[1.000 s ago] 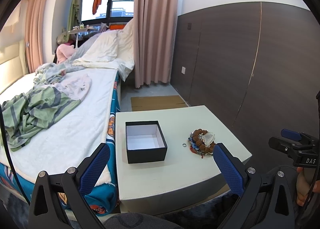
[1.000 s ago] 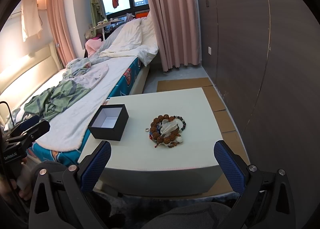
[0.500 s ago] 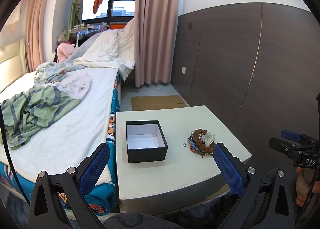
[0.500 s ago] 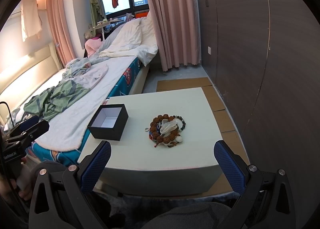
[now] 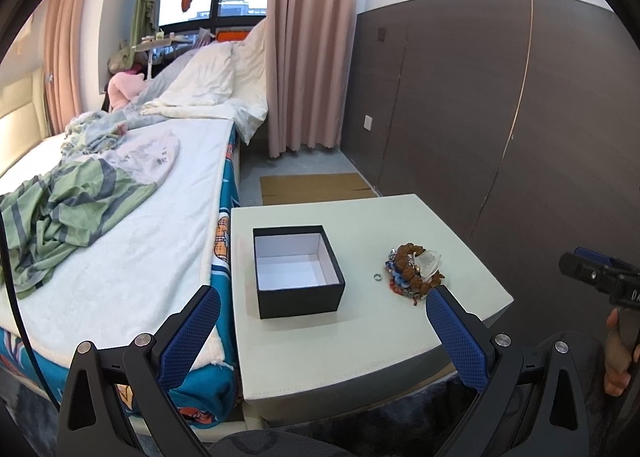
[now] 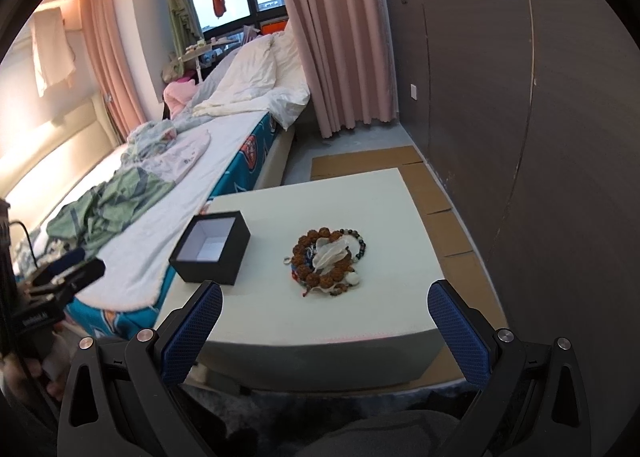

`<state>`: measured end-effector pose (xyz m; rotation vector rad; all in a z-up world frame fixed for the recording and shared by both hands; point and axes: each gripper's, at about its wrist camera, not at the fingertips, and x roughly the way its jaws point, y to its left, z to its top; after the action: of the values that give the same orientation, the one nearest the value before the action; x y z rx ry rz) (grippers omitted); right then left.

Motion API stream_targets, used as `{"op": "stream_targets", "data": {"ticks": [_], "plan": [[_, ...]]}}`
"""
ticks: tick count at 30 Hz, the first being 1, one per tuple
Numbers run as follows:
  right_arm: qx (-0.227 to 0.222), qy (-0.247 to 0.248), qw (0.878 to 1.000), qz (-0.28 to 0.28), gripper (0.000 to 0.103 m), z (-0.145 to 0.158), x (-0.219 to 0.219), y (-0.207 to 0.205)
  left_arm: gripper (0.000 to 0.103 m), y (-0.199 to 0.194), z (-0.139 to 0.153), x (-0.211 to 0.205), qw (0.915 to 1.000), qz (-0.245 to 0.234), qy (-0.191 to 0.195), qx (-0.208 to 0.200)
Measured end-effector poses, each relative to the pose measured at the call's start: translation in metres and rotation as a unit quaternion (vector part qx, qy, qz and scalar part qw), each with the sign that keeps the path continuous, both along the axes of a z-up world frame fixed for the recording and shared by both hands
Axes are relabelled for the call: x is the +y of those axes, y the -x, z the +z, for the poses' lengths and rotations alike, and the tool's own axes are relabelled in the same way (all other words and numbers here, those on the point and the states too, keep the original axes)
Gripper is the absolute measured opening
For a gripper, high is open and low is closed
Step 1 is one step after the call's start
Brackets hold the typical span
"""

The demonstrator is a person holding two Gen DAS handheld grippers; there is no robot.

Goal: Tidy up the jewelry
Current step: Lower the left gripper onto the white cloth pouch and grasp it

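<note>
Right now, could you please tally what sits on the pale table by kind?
Black open box: 1
Heap of beaded jewelry: 1, strands too tangled to count apart
Small loose ring: 1
Total: 3 on the table

Only white letters "DA", cut off by the frame edge, can be read on the right gripper (image 5: 600,275) at the far right; the white label on the left gripper (image 6: 60,281) is too blurred.
</note>
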<state>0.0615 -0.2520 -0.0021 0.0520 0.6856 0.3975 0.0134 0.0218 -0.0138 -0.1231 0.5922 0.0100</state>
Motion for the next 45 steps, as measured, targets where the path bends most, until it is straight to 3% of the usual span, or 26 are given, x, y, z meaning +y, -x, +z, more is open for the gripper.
{"op": "stream_targets", "data": {"ticks": [5,11,24,36,45], "plan": [[0.002,-0.013,0.999,-0.029,0.103,0.005,-0.009,-0.022,0.102,-0.017,0.008,-0.008,0.9997,-0.024,-0.002,0.001],[0.036,-0.048,0.997,-0.048,0.103,-0.003,-0.016,-0.059,0.1,-0.055,0.01,-0.027,0.9977,-0.063,-0.014,0.023],[0.094,-0.114,0.987,-0.066,0.103,-0.025,-0.032,-0.118,0.071,-0.132,-0.004,-0.072,0.985,-0.138,-0.056,0.086],[0.148,-0.155,0.973,-0.091,0.101,-0.072,-0.059,-0.14,0.057,-0.182,-0.039,-0.129,0.9539,-0.237,-0.104,0.152],[0.184,-0.176,0.961,-0.111,0.101,-0.091,-0.077,-0.154,0.056,-0.207,-0.075,-0.157,0.9377,-0.259,-0.117,0.2]]}}
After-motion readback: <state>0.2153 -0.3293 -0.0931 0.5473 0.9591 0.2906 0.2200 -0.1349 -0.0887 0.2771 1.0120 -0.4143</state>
